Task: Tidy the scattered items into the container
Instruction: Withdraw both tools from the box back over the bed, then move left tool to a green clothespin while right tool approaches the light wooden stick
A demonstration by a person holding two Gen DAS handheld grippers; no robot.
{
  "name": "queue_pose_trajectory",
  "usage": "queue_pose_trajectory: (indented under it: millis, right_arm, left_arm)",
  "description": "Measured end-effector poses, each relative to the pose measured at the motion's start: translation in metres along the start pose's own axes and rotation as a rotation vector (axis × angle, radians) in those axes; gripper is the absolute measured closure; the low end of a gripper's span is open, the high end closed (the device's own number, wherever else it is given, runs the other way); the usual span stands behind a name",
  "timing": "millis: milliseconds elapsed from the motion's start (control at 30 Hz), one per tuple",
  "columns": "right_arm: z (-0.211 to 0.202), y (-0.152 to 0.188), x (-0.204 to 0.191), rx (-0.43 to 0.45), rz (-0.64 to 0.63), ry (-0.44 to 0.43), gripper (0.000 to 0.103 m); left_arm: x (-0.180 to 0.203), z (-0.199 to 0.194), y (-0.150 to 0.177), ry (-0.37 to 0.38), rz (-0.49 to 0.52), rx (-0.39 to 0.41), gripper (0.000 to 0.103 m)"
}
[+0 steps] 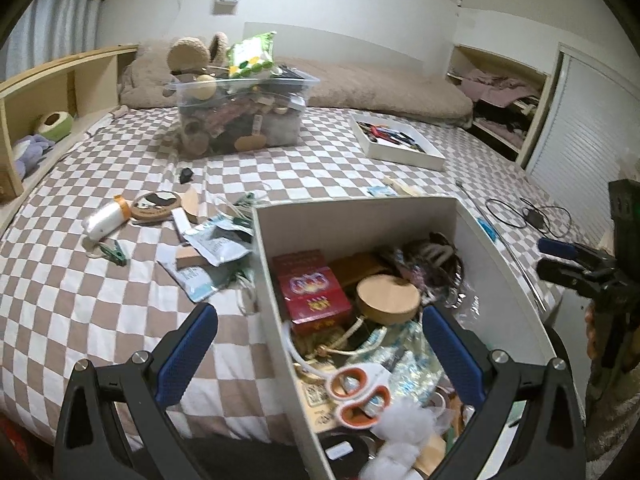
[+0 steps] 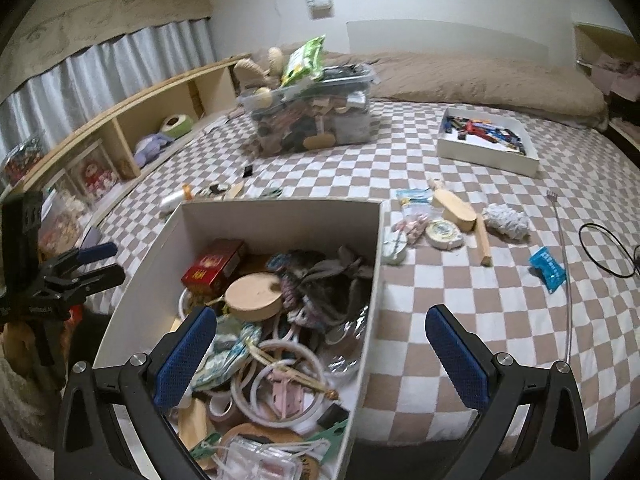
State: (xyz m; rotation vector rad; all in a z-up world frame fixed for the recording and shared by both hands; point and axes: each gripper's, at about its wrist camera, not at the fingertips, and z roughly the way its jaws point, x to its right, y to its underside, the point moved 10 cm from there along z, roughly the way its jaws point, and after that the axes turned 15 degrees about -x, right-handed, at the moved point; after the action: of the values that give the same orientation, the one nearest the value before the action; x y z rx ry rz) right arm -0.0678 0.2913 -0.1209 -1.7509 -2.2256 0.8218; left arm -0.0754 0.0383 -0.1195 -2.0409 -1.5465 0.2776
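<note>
Both grippers, left gripper (image 1: 316, 328) and right gripper (image 2: 320, 328), hung wide apart, empty, straddling the white box (image 2: 280, 216) walls; wooden brush (image 2: 454, 206) and tape roll (image 2: 444, 234) lay beside it.

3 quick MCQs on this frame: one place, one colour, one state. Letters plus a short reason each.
1. Where does the round wooden lidded box lie?
A) in the white cardboard container
B) on the checked bedcover
C) on the wooden shelf

2. What colour are the handles of the scissors?
A) green
B) orange
C) black

3. How is the right tool?
A) shut on a ring
B) shut, empty
C) open, empty

Answers: 1 A, it sits among the container's contents. 2 B, orange loops show. 3 C, blue pads spread wide, nothing between them.
</note>
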Motion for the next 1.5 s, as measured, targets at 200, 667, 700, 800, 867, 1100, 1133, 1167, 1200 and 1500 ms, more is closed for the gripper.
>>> queue_pose_trajectory:
  millis: [200, 667, 700, 800, 867, 1100, 1133, 1167, 1200, 1500]
  right_arm:
    - [-0.007, -0.017, 0.027, 0.042, 0.075, 0.014, 0.0]
    - [-0.002, -0.04, 0.081, 0.071, 0.19, 0.062, 0.0]
    - [-0.001, -0.041, 0.085, 0.072, 0.199, 0.062, 0.0]
    - [0.002, -0.045, 0.093, 0.074, 0.218, 0.065, 0.0]
    - [0.004, -0.047, 0.099, 0.076, 0.23, 0.068, 0.0]
    - [0.012, -0.054, 0.117, 0.076, 0.268, 0.094, 0.0]
    - [0.013, -0.056, 0.12, 0.077, 0.275, 0.091, 0.0]
    - [0.016, -0.057, 0.123, 0.078, 0.284, 0.086, 0.0]
    - [0.018, -0.058, 0.127, 0.08, 0.295, 0.081, 0.0]
    - [0.05, -0.067, 0.161, 0.07, 0.358, 0.138, 0.0]
  left_arm:
    - [-0.022, -0.001, -0.014, -0.052, -0.037, 0.025, 0.0]
    - [-0.069, 0.001, -0.051, -0.123, -0.11, 0.071, 0.0]
    - [-0.073, 0.002, -0.053, -0.126, -0.118, 0.074, 0.0]
    - [-0.082, 0.005, -0.06, -0.135, -0.137, 0.086, 0.0]
    - [-0.091, 0.008, -0.067, -0.144, -0.159, 0.101, 0.0]
    - [-0.121, 0.022, -0.088, -0.158, -0.239, 0.103, 0.0]
    - [-0.125, 0.023, -0.091, -0.16, -0.245, 0.109, 0.0]
    - [-0.129, 0.024, -0.095, -0.161, -0.251, 0.115, 0.0]
    - [-0.133, 0.025, -0.098, -0.161, -0.257, 0.121, 0.0]
    - [-0.178, 0.059, -0.104, -0.157, -0.377, 0.08, 0.0]
